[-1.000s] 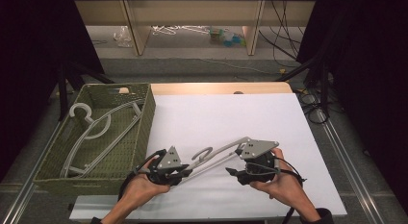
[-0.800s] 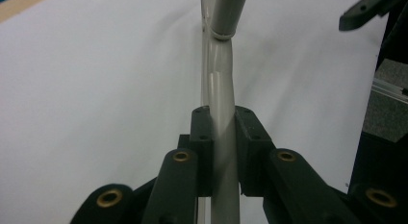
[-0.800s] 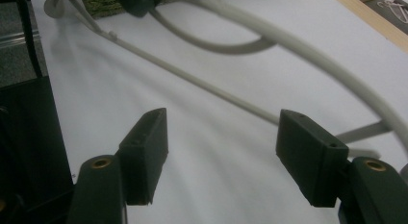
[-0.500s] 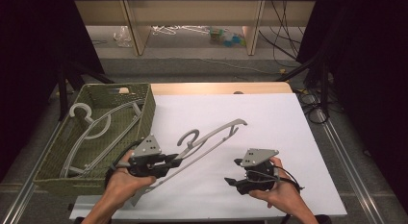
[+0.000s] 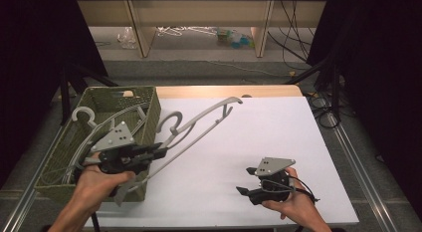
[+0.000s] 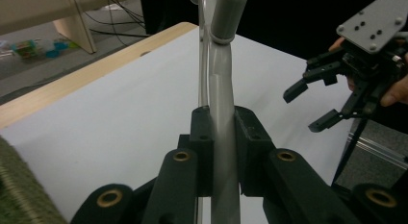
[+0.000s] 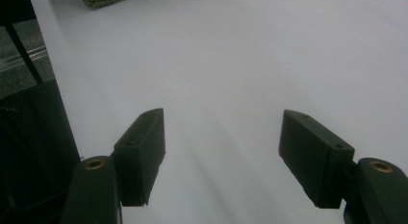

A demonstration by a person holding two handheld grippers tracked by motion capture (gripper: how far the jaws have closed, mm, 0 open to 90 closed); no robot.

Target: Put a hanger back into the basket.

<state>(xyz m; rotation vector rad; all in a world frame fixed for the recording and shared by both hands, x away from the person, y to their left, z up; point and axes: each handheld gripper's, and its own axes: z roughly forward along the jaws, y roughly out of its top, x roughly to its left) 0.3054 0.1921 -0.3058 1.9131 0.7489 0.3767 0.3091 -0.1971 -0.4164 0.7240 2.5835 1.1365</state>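
White sheeting covers the table [image 5: 278, 142] in front of us, with bare floor, shelving legs and loose cables beyond its far edge at twelve o'clock. At nine o'clock a green woven basket [image 5: 149, 105] sits on the table's left margin, and at least one pale hanger [image 5: 82, 115] already lies inside it, hook toward the far end. We hold the left gripper [image 5: 158, 151] clamped on the lower bar of a grey plastic hanger [image 5: 209, 115]; the left gripper view shows that bar pinched squarely between the two jaw blocks, which is why it rides lifted off the sheet, slanting up toward one o'clock with its hook [image 5: 171, 123] beside the basket's near wall. We judge the grip near one end lets us swing the long body over the rim. Our right gripper [image 5: 247, 186] rests low at five o'clock, jaws spread wide with nothing between them, parked clear of the hanger's sweep, as the right gripper view of bare sheet confirms
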